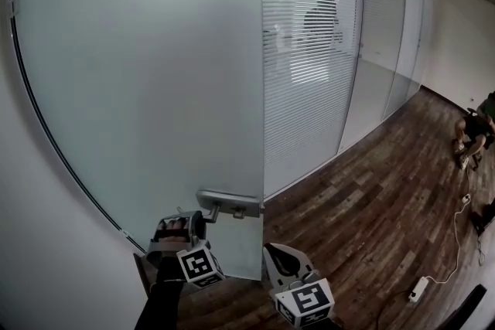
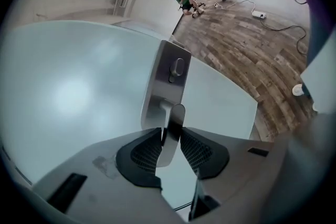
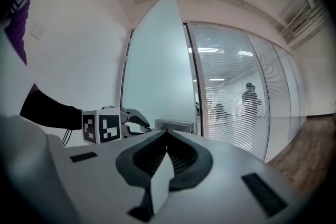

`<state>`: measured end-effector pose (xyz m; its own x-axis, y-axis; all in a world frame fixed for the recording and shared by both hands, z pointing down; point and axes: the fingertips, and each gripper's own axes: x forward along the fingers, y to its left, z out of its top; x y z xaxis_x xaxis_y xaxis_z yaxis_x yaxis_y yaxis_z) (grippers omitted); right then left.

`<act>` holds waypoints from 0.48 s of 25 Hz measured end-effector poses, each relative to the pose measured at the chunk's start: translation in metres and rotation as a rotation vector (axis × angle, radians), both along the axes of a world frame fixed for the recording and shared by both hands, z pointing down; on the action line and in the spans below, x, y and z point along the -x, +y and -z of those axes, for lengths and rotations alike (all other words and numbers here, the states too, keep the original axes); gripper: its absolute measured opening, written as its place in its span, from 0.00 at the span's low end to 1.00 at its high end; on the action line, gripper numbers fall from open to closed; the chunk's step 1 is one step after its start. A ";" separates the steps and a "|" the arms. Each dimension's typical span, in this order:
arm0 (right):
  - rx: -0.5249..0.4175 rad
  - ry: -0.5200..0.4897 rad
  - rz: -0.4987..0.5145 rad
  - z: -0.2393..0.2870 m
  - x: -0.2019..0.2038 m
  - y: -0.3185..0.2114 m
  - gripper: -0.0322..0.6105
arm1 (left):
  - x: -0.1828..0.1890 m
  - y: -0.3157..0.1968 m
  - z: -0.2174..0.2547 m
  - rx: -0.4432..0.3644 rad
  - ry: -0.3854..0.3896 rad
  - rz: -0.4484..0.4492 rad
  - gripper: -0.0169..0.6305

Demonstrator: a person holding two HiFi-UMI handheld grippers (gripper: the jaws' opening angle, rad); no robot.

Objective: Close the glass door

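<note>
Left gripper view: the lever of the door handle runs straight in between the jaws of the left gripper. Its pad tips press against the lever from both sides, a narrow grip on the flat metal bar. The handle's steel plate rises just beyond the lever, fixed to the frosted glass door.

In the head view the handle sits low on the door, at the free edge. The pane stretches up and away to the left of it. In the right gripper view the door stands swung out of its frame, angled toward the camera.

The right gripper hangs just below and to the right of the handle, clear of it. Its jaws are closed tip to tip, with nothing between them.

Beyond the handle's side of the door runs a glazed partition with blinds. A wood floor spreads to the right of the handle. Well away from the handle, at the far right, a person sits on the floor. A power strip lies nearer on the boards with its cable trailing. To the left of the handle, past the door's hinge side, is a white wall.
</note>
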<state>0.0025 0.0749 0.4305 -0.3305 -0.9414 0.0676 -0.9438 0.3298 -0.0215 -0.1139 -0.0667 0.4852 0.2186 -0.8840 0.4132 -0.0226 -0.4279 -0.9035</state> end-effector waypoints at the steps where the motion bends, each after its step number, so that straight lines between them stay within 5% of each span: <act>1: 0.002 -0.003 -0.004 0.000 -0.002 -0.005 0.05 | -0.004 -0.006 0.001 -0.006 -0.009 -0.007 0.19; 12: 0.011 0.001 -0.033 0.002 -0.005 -0.098 0.05 | -0.031 -0.071 0.000 0.115 0.008 0.007 0.19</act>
